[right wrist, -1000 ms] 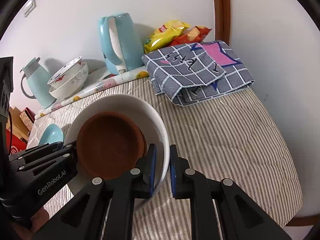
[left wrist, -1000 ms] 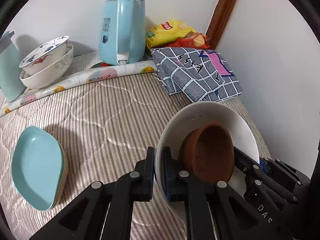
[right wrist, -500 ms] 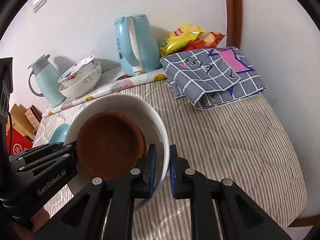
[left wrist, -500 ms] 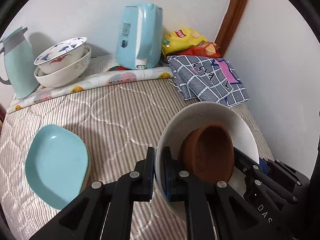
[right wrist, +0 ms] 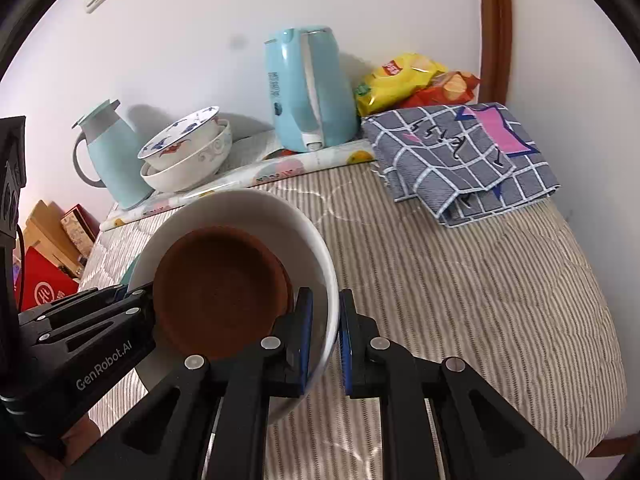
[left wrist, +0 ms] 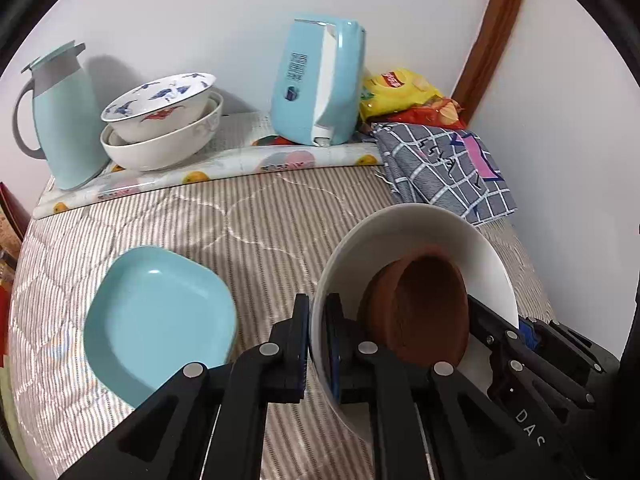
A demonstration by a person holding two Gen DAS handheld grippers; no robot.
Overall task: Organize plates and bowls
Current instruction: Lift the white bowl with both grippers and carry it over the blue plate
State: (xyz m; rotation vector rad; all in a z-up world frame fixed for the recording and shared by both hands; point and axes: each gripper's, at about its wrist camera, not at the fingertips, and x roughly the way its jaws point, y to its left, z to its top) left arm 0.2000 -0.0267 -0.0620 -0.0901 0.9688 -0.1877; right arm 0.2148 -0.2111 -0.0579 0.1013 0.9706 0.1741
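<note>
Carry | you've swung left, both grippers (left wrist: pixel 318 344) (right wrist: pixel 322 344) pinching round white ceramic bowl (left wrist: pixel 404 224) holding brown clay saucer (left wrist: pixel 424 308) | square teal plate (left wrist: pixel 156 316) now 9 o'clock: stacking spot nearing

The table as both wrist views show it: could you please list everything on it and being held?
White bowl: one, held up between both grippers.
Brown dish: one, inside the white bowl.
Plates: stacked, light blue, front left.
Patterned bowls: two, white, nested at back.
Kettle: one, light blue, back centre.
Jug: one, light blue, back left.
Snack bags: yellow and red, corner.
Cloth: one, grey checked, folded, right.
Left gripper: black, shut on the rim.
Right gripper: black, shut on the rim.
</note>
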